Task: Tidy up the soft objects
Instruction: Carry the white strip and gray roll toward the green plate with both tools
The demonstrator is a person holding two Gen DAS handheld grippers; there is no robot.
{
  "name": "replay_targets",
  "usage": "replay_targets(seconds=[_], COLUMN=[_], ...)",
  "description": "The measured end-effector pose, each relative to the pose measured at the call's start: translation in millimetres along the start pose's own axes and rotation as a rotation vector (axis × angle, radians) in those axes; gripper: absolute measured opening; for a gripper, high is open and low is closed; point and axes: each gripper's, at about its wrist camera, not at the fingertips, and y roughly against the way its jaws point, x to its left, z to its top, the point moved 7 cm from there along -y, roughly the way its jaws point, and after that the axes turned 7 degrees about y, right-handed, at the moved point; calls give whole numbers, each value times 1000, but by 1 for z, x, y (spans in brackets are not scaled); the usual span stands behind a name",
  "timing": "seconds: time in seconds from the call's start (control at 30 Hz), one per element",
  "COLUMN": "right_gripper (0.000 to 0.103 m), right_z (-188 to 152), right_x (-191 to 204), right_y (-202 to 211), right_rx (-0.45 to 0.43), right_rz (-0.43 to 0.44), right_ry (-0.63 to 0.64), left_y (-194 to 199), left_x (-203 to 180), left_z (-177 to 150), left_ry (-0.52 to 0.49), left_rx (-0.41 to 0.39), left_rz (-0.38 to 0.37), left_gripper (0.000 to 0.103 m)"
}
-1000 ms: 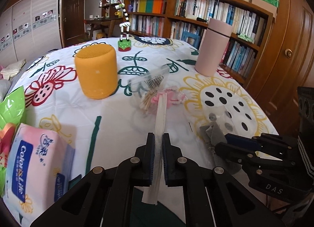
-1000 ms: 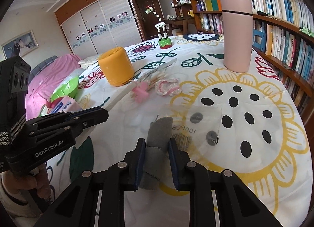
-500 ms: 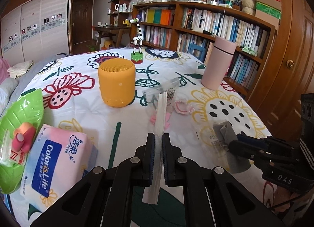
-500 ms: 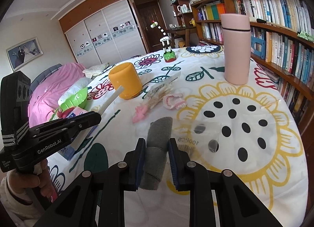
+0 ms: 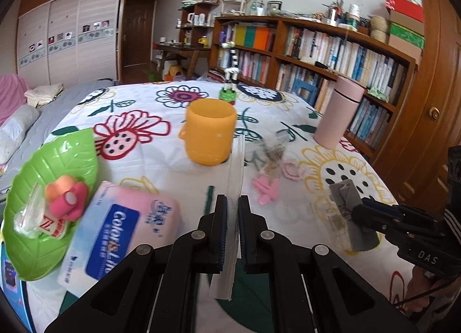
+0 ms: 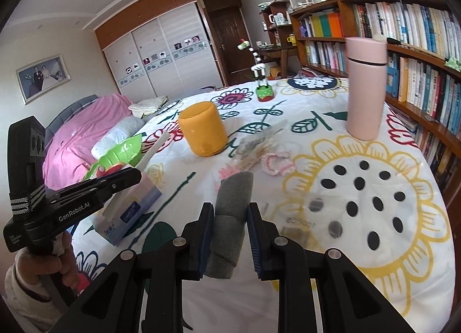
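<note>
My left gripper [image 5: 232, 203] is shut on a flat white pad [image 5: 235, 171] held edge-on above the flowered tablecloth. My right gripper [image 6: 230, 212] is shut on a grey folded cloth [image 6: 233, 203], also raised off the table. In the left wrist view the right gripper [image 5: 357, 212] shows at the right with the grey cloth [image 5: 345, 197]. In the right wrist view the left gripper [image 6: 135, 177] shows at the left with the white pad [image 6: 152, 151]. A green leaf dish [image 5: 66, 157] at the left holds a pink and orange soft toy [image 5: 66, 197].
A tissue pack [image 5: 121, 229] lies beside the dish. An orange cup [image 5: 210, 134] and a pink bottle [image 5: 337, 114] stand on the table [image 5: 144, 157]. Pink clips [image 5: 266, 188], a pink frilly item [image 6: 276, 163] and clear bags [image 6: 311, 217] lie mid-table. Bookshelves [image 5: 331, 53] stand behind.
Both grippers have lifted and pulled back from the table with their items. The left view has swung left, bringing the green dish and tissue pack further in.
</note>
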Motion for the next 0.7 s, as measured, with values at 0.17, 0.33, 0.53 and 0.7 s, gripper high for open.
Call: replay_targets(seconds=[0.17,0.33,0.53,0.7], right_gripper=[25,26,25,25], right_z=[7,13,18,22], right_x=[14,27,47,61], right_y=[-6,-11,-18,-24], right_rx=[-2,-7,0,7], right_rz=[18,35,63,85], right_ry=[24,43,70,95], left_y=[9,21,32,39], left_x=[22,53,89,118], left_z=[6,13,14,11], left_ry=[35,76,121,156], left_rx=[-26,-60,-80,-85], left_rz=[30,75,131,175], left_gripper=[8,8,8,8])
